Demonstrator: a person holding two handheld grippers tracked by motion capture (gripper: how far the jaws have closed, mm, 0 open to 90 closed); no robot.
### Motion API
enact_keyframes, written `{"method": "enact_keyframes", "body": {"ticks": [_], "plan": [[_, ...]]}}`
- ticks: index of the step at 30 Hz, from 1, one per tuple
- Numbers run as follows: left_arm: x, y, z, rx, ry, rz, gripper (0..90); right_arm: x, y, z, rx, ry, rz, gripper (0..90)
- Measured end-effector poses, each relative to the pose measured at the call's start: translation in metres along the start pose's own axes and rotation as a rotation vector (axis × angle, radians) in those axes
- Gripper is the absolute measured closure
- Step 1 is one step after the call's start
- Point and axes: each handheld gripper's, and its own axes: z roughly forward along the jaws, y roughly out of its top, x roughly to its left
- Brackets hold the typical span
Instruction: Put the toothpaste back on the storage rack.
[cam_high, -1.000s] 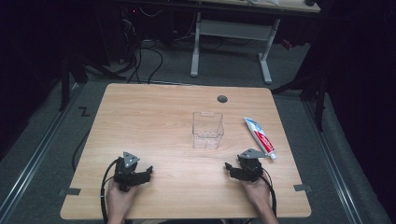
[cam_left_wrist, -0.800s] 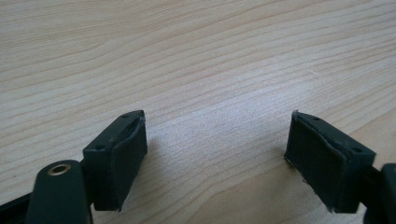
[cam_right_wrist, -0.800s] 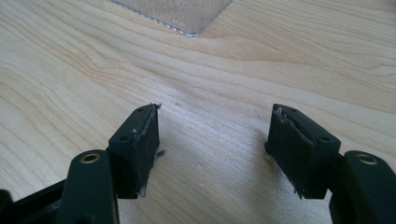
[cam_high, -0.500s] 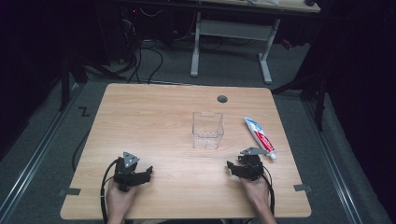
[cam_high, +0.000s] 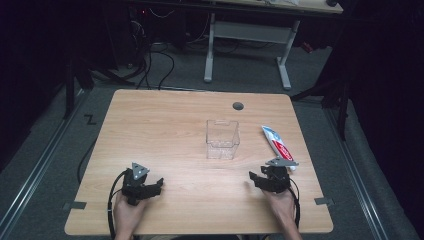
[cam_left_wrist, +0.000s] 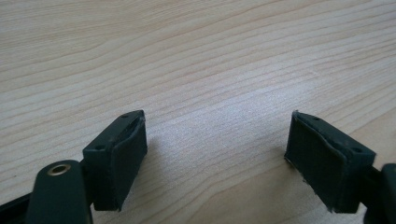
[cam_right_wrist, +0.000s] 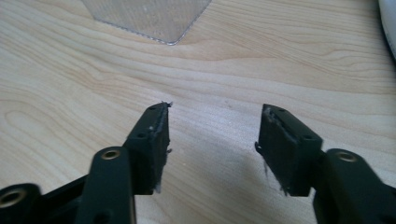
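Progress, in our judgement, stands at the very start: nothing is held and nothing has been placed.

Nearest to us, the left claw (cam_high: 150, 187) rests low over the table (cam_high: 165, 130) with its jaws spread wide and bare wood between them. In the left gripper view its pads (cam_left_wrist: 122, 158) read as flat blocks faced with dark, matt rubber, slightly worn at the edges.

The right claw (cam_high: 260, 179) sits at the near right, also low over the wood. Its jaws have just been closing, yet they stand apart with nothing between them; in the right gripper view we note frayed facing on the pads (cam_right_wrist: 156, 140).

The table is pale wood-grain laminate, smooth, with rounded corners.

Farther on, near the table's middle, the clear container (cam_high: 223, 138) stands upright and empty: thin, hard, see-through plastic, box-shaped with an open top and a small tab at its far rim. Its near bottom corner shows at the top of the right gripper view (cam_right_wrist: 154, 18).

The toothpaste tube (cam_high: 277, 146) lies flat just beyond the right claw and to the right of the container, apart from both; it is a soft, glossy white tube with red and blue print, flattened toward one end.

We judge that picking up the tube and setting it in the container both remain.
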Motion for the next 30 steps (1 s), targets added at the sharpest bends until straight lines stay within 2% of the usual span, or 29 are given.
{"method": "enact_keyframes", "body": {"ticks": [7,9,18,19,23,27,30], "plan": [[0.000,0.000,0.000,0.000,0.000,0.000,20.6,-0.001,-0.003,0.002,0.027,0.013,-0.012,49.5],[0.000,0.000,0.000,0.000,0.000,0.000,20.5,-0.002,-0.003,0.001,0.017,0.006,-0.021,49.8],[0.000,0.000,0.000,0.000,0.000,0.000,20.5,-0.005,-0.005,-0.006,-0.016,-0.009,0.003,52.7],[0.000,0.000,0.000,0.000,0.000,0.000,20.5,-0.006,-0.005,-0.008,-0.019,-0.015,0.006,55.2],[0.000,0.000,0.000,0.000,0.000,0.000,20.6,-0.007,-0.003,-0.012,-0.032,-0.030,0.000,57.1],[0.000,0.000,0.000,0.000,0.000,0.000,20.6,-0.015,-0.001,-0.022,-0.064,-0.055,0.006,58.5],[0.000,0.000,0.000,0.000,0.000,0.001,20.5,-0.020,0.000,-0.026,-0.067,-0.060,0.015,58.7]]}}
